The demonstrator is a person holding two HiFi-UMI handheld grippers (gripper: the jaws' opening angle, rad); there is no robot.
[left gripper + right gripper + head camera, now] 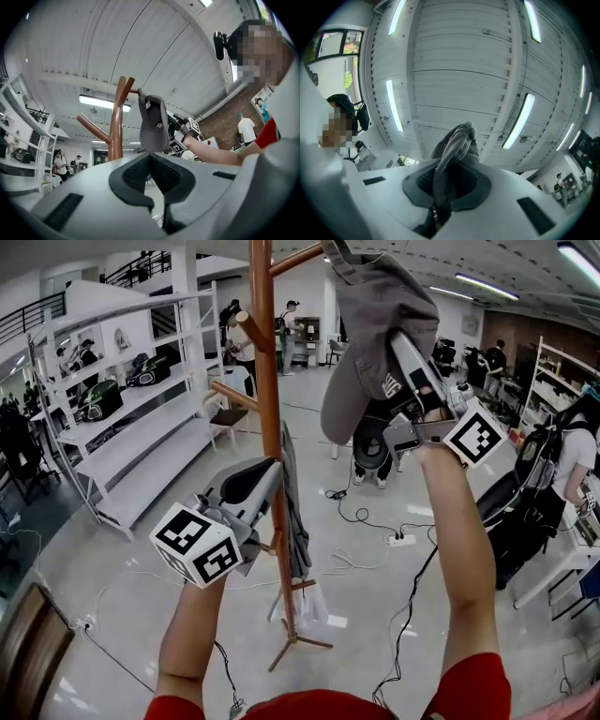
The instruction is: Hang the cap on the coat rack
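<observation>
The grey cap (370,315) is up high beside the brown coat rack (266,362), its back strap at the tip of the top right peg. My right gripper (401,343) is shut on the cap's edge from below; in the right gripper view the fabric (457,145) runs up out of the closed jaws. The left gripper view shows the cap (153,126) hanging at a peg end of the rack (116,126). My left gripper (265,476) sits lower, close against the pole's left side, its jaws together and empty (151,161).
A grey garment (295,512) hangs lower on the rack. White shelving (141,418) stands to the left. Cables and a power strip (401,540) lie on the floor. A dark chair (511,493) and several people are at the right and back.
</observation>
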